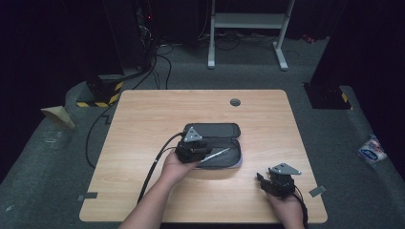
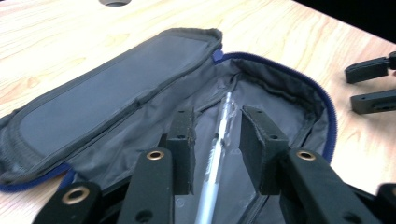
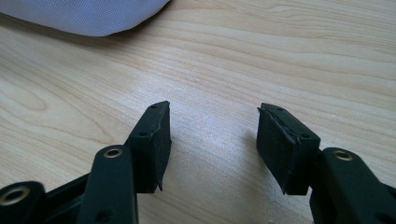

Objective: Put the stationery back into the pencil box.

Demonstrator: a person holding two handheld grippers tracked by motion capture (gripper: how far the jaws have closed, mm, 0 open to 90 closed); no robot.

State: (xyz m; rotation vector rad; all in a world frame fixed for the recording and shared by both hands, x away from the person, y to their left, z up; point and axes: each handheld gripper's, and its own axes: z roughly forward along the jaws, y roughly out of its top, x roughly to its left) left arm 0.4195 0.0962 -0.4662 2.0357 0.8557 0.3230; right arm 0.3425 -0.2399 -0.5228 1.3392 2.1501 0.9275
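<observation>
Two spread fingers [image 2: 254, 149] straddle the pen [image 2: 217, 163] in the open case [image 2: 116, 98], probably loose; I'd drop lower, then squeeze mid-barrel. Right gripper [image 3: 212, 149] idles, gaping, over the counter [image 3: 280, 56].

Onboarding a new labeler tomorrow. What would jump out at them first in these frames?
First the open pencil case at mid-table, flap folded back, with a pen lying in it. The left gripper sits over the case, its open jaws on either side of the pen without closing on it. The right gripper rests open over bare wood near the table's front right edge.
</observation>
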